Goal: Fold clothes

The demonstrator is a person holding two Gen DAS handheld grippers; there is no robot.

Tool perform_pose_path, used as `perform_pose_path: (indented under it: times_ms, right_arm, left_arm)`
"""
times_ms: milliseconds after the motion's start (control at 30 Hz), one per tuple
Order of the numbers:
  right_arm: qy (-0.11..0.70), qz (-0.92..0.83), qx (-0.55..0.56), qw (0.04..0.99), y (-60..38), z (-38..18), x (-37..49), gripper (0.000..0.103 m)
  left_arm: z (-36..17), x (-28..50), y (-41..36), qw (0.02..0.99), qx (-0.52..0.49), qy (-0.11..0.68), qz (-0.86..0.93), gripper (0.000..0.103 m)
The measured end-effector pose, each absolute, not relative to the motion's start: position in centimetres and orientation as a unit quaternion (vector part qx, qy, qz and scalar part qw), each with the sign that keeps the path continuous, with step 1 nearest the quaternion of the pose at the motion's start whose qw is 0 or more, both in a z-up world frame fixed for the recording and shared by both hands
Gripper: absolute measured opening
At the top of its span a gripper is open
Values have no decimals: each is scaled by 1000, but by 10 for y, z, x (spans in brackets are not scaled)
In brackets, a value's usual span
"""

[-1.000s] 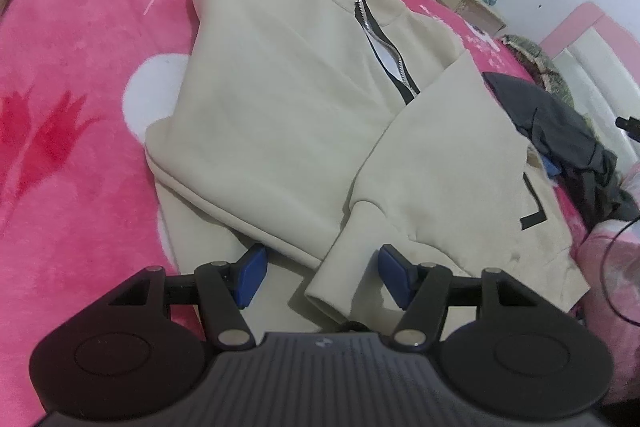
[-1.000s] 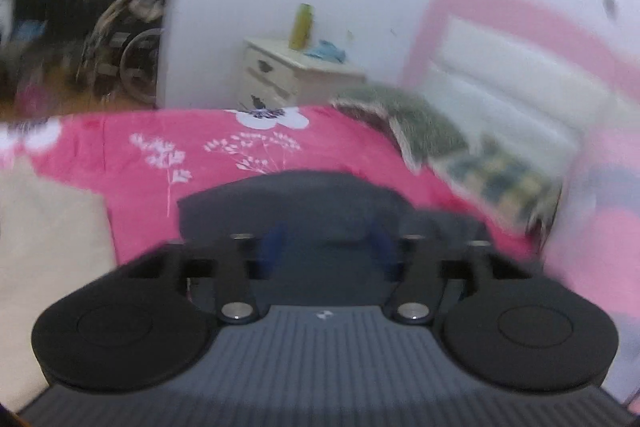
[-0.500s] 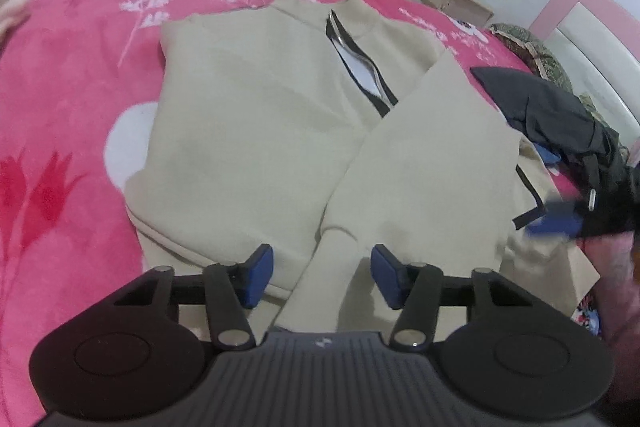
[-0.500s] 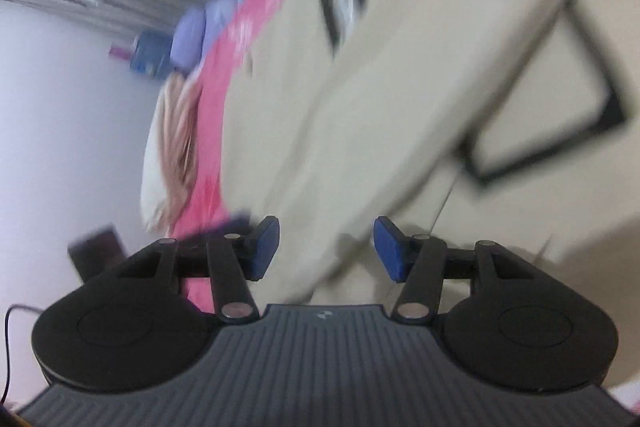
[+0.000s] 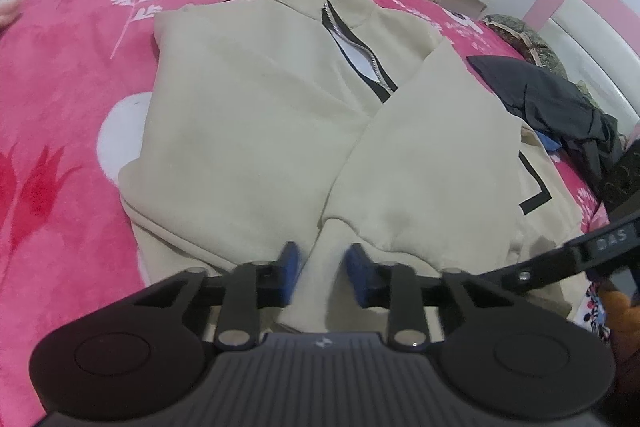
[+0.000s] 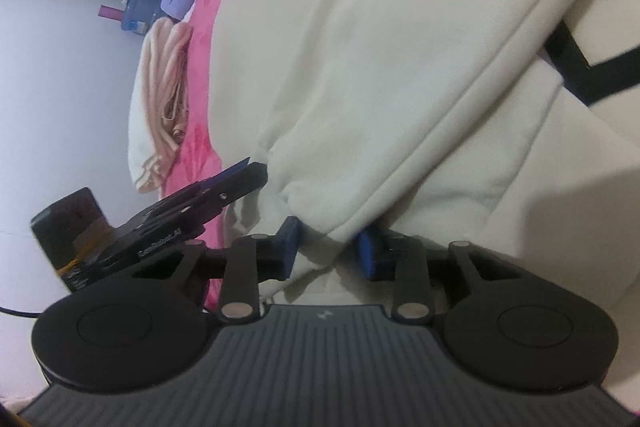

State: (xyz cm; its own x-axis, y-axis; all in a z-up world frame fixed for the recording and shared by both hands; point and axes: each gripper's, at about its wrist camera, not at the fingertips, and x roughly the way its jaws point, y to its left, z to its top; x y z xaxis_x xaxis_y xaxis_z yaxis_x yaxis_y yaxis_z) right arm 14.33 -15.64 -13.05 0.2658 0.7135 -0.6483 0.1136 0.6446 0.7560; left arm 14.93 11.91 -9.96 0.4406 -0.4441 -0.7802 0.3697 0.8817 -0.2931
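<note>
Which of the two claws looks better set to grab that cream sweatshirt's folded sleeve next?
Left, probably. The left gripper has its open blue pads on either side of the sleeve cuff. The right gripper, also open, sits at the sweatshirt hem instead.

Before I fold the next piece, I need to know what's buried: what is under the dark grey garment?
The dark grey garment lies on the pink floral blanket, with a scrap of blue fabric showing at its lower edge. Anything else beneath is covered.
</note>
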Motion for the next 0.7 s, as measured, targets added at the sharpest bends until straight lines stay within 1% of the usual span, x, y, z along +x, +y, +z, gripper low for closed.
perform_pose_path:
  times_ms: [33,67,100,167,267,400,533,700]
  right_arm:
    - [564,218,363,709,-157,-130,142,16]
    - [560,222,366,710,-158,-129,142,13]
    - [555,222,369,712,-159,-126,142,11]
    - [542,227,381,714,-164,-122,138,9]
    - [536,239,400,704,-176,-108,130,8]
    - [544,257,388,699,-188,-84,118,8]
    - [564,265,357,696,-190,-74,106,8]
    - [585,248,287,717,-178,-93,100,8]
  left_arm:
    - [-99,148,119,850,-40,469,-237,15]
    - [-98,147,119,852,-42,466,-236,9]
    - [-96,146,119,853,-46,463,-237,8]
    - [-90,143,122,853,-61,458,-243,5]
    - [-81,138,131,839,-106,465,-262,5]
    - [-71,128,137,815,-137,481,-291,5]
    - [-68,113,128,807,-109,488,-315,5]
    - [-89,105,109,803,-48,503,-317,6]
